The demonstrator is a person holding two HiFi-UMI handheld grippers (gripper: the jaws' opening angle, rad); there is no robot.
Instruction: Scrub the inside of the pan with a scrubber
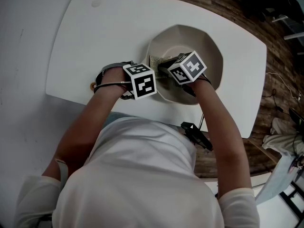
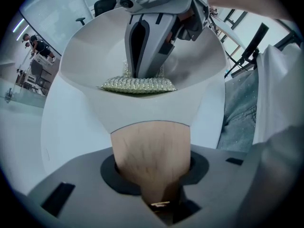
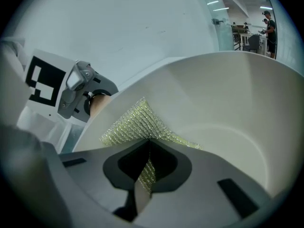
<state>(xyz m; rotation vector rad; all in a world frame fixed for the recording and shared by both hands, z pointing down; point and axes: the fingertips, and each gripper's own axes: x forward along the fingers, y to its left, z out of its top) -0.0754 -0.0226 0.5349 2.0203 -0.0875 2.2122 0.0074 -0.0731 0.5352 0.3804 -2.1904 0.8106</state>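
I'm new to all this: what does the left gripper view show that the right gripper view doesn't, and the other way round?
Only the left gripper view: the wooden handle clamped in the left gripper, and the right gripper seen from outside, coming down into the pan. Only the right gripper view: the scrubber pinched between the right gripper's own jaws, with the left gripper off to the side. Both: the cream pan with the glittery scrubber inside it.
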